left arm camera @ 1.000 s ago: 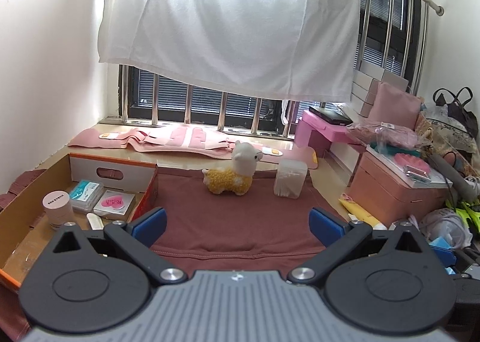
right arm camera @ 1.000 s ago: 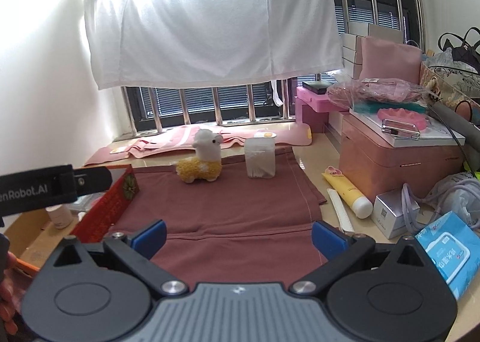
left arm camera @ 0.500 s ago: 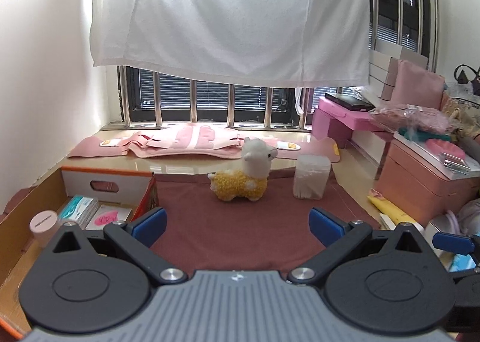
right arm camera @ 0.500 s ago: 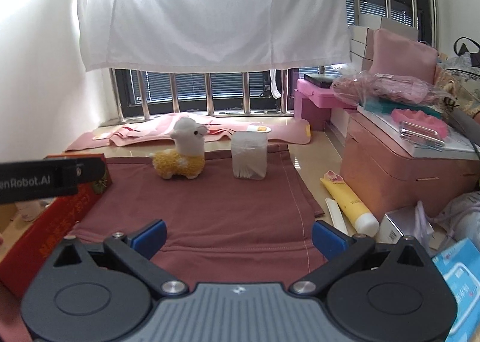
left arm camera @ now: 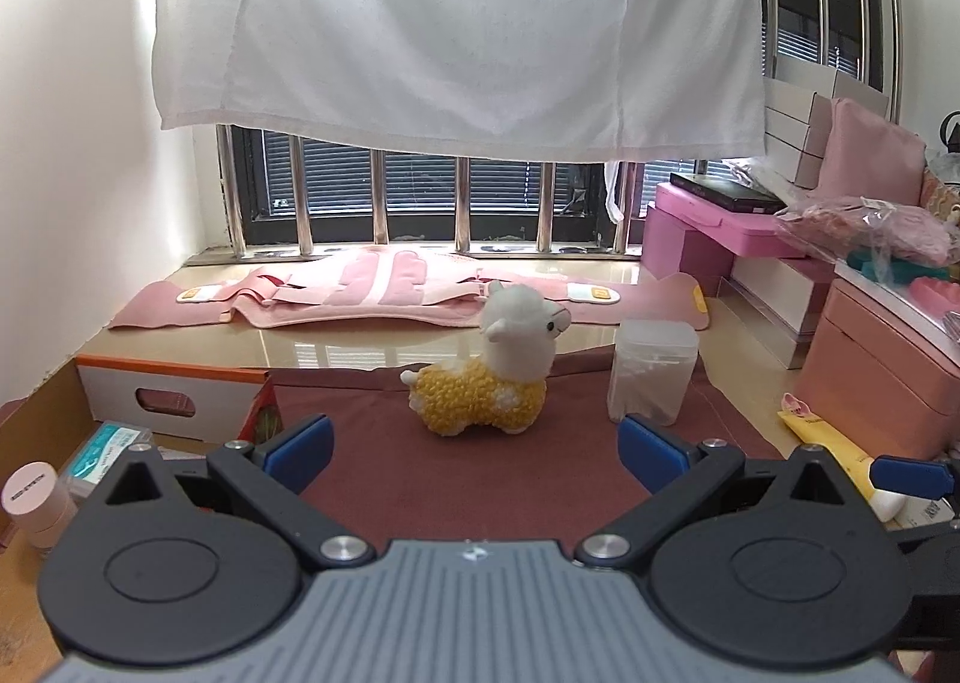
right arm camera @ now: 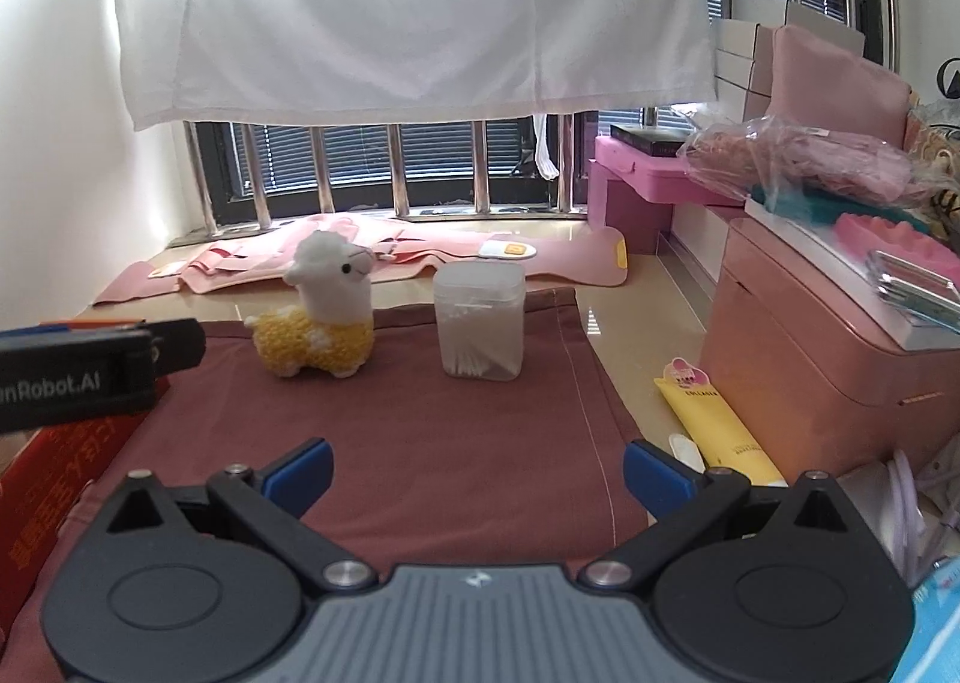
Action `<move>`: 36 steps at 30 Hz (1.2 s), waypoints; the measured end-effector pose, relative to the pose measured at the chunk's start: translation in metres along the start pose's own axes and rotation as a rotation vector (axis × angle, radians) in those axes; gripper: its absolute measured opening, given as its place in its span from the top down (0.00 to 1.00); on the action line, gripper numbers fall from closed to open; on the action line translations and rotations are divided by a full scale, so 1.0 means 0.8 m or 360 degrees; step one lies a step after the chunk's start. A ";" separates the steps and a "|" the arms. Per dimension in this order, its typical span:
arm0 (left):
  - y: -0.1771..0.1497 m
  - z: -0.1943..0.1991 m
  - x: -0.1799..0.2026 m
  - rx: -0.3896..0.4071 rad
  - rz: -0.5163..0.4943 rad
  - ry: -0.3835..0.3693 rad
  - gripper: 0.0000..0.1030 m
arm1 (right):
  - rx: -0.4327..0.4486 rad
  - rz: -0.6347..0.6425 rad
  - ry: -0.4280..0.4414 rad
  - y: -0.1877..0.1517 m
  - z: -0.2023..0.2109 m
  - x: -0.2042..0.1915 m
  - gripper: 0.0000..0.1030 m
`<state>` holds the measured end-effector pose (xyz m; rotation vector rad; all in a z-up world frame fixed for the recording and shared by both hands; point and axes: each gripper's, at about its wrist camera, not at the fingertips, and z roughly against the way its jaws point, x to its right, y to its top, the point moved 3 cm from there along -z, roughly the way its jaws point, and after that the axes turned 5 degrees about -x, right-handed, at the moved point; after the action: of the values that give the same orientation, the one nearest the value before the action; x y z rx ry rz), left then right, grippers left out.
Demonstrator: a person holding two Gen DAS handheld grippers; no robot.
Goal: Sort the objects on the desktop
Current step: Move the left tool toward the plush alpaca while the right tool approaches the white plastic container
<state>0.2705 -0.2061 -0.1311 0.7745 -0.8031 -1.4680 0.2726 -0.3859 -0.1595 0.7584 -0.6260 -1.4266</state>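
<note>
The left gripper (left arm camera: 474,446) is wide open, its two blue fingertips (left arm camera: 298,445) far apart and holding nothing, above the dark red cloth (left arm camera: 468,479). The right gripper (right arm camera: 477,467) is also wide open and empty above this cloth. Both point toward the window, side by side and nearly level.

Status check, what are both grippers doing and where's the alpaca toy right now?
Left gripper open, empty. Right gripper open, empty. Alpaca toy upright on the maroon cloth, cotton swab box beside it, apart. Nothing between grippers and toy.
</note>
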 end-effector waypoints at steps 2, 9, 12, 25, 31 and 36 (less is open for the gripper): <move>0.001 -0.008 0.000 -0.0001 0.0001 0.0003 0.00 | -0.0003 0.0000 0.0005 0.005 -0.008 0.001 0.00; 0.005 -0.034 0.000 -0.0020 -0.0036 0.0014 0.00 | -0.0030 0.0012 0.0010 0.020 -0.037 0.004 0.00; 0.008 -0.046 0.001 -0.0029 -0.0044 0.0034 0.00 | -0.0038 0.0022 0.0007 0.025 -0.048 0.006 0.00; 0.016 -0.099 0.010 -0.0044 -0.0061 0.0067 0.00 | -0.0062 0.0042 0.0004 0.045 -0.098 0.016 0.00; 0.023 -0.125 0.010 -0.0065 -0.0085 0.0092 0.00 | -0.0074 0.0060 0.0021 0.055 -0.123 0.020 0.00; 0.028 -0.149 0.005 -0.0099 -0.0104 0.0148 0.00 | -0.0079 0.0063 0.0025 0.063 -0.143 0.025 0.00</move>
<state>0.3830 -0.2152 -0.1763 0.8224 -0.6639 -1.4968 0.3940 -0.3962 -0.1933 0.7138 -0.5888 -1.3939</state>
